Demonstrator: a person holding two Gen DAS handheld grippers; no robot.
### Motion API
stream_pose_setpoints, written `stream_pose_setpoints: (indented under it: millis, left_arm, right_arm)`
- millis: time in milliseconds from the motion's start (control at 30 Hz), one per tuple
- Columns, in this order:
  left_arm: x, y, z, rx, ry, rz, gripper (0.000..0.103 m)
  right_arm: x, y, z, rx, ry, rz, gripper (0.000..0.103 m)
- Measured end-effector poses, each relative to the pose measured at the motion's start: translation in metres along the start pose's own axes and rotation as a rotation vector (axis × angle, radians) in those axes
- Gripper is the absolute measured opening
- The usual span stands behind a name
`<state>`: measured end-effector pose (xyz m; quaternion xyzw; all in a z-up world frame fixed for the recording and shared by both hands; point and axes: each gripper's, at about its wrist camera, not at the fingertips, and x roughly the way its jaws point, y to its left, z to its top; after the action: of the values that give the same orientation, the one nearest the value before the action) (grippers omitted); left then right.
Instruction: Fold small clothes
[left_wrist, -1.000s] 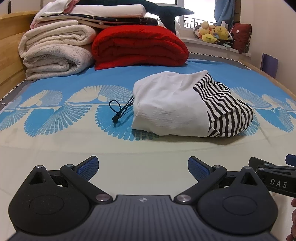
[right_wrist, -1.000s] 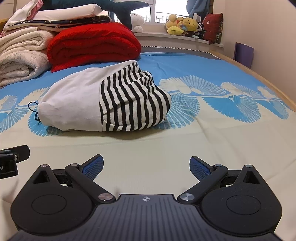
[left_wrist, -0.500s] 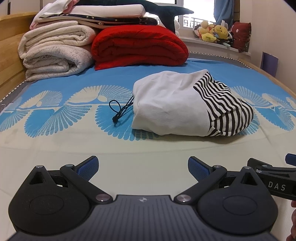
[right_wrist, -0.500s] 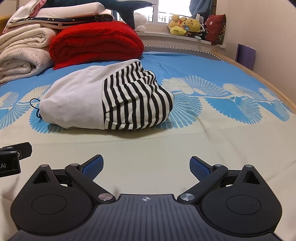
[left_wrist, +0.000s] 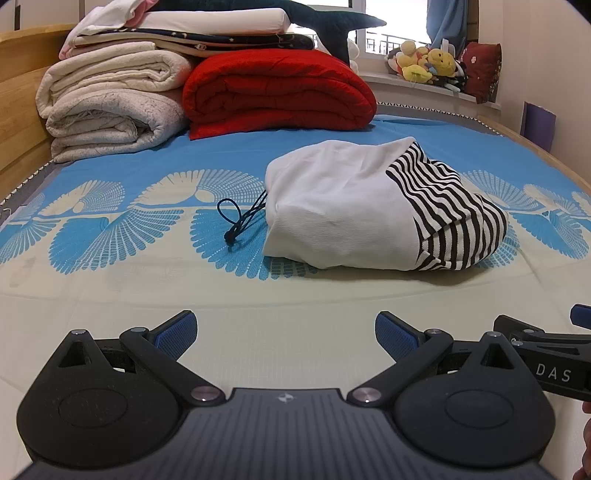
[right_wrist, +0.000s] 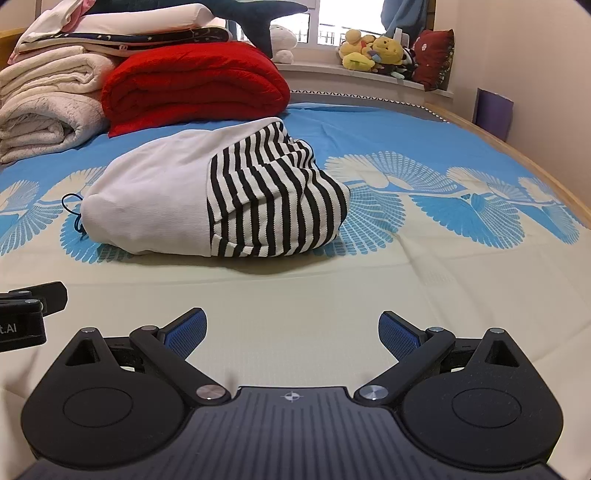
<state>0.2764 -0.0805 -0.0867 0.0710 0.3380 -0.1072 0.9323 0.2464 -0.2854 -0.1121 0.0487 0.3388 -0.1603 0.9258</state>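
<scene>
Left wrist view: left gripper (left_wrist: 283, 328) hovering low over the cream part of the bedsheet (left_wrist: 295, 295), fingers spread wide, blue pads (left_wrist: 177, 332) gripping nothing. Just off to its right, part of the right gripper (left_wrist: 546, 350) poking into view, level with it. Ahead and slightly right, well clear of the fingertips, lying on the sheet: a white drawstring bag (left_wrist: 340, 210) bulging, with a black-and-white striped garment (left_wrist: 450, 221) spilling out of its right end. Trailing from the bag's left end, a dark blue cord (left_wrist: 240, 218) looping across the blue fan print. Farther ahead and left, stacking up at the far end of the bed: rolled cream blankets (left_wrist: 110, 110), with a folded red quilt (left_wrist: 277, 92) beside them to the right. Beyond to the far right, plush toys (left_wrist: 424, 62) sitting on the windowsill.

Right wrist view: right gripper (right_wrist: 291, 328) also hovering over the cream sheet, fingers parted wide, clutching nothing. Ahead and to its left, the striped garment (right_wrist: 273, 206) facing it, the white bag (right_wrist: 155, 206) stretching away leftward. Edge of the left gripper (right_wrist: 33, 306) peeking in at the left.
</scene>
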Motion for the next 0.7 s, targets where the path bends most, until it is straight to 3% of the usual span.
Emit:
stream_pose_setpoints:
  millis: [700]
  left_arm:
    - [0.0026, 0.0007, -0.0012, -0.010, 0.014, -0.006, 0.103]
  right_arm:
    - [0.0001, 0.0013, -0.0010, -0.016, -0.001, 0.011, 0.099]
